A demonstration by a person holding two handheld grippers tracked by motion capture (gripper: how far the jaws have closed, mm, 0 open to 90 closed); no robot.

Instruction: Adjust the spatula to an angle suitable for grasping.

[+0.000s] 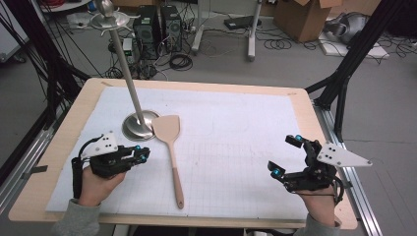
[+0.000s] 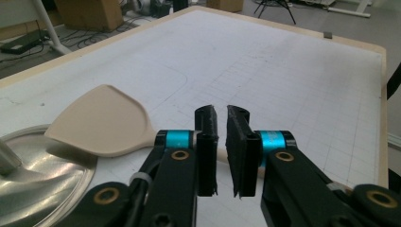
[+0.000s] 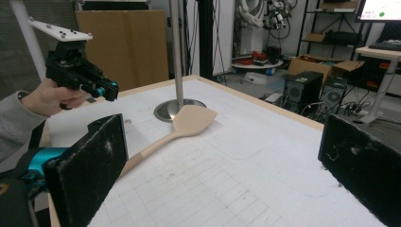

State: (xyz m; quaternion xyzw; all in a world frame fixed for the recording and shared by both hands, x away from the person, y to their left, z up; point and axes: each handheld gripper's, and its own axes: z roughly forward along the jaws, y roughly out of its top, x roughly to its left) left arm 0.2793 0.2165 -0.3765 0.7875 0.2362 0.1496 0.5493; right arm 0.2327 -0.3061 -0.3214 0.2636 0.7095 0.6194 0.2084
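The left gripper (image 1: 142, 156) hangs just left of the pale wooden spatula (image 1: 170, 147) – jaws nearly together, nothing between them. The spatula's blade overlaps the round steel stand base (image 1: 134, 129). Open white mat right of the spatula reaches the right gripper (image 1: 285, 156) – jaws spread wide, near the bench (image 1: 64, 132) edge.

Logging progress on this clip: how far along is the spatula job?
Nothing looks done: the spatula lies flat, its blade on the stand's base. In hand: the left hand-held gripper, nearly shut and empty, is beside the handle. The right hand-held gripper waits open. Grasping remains.
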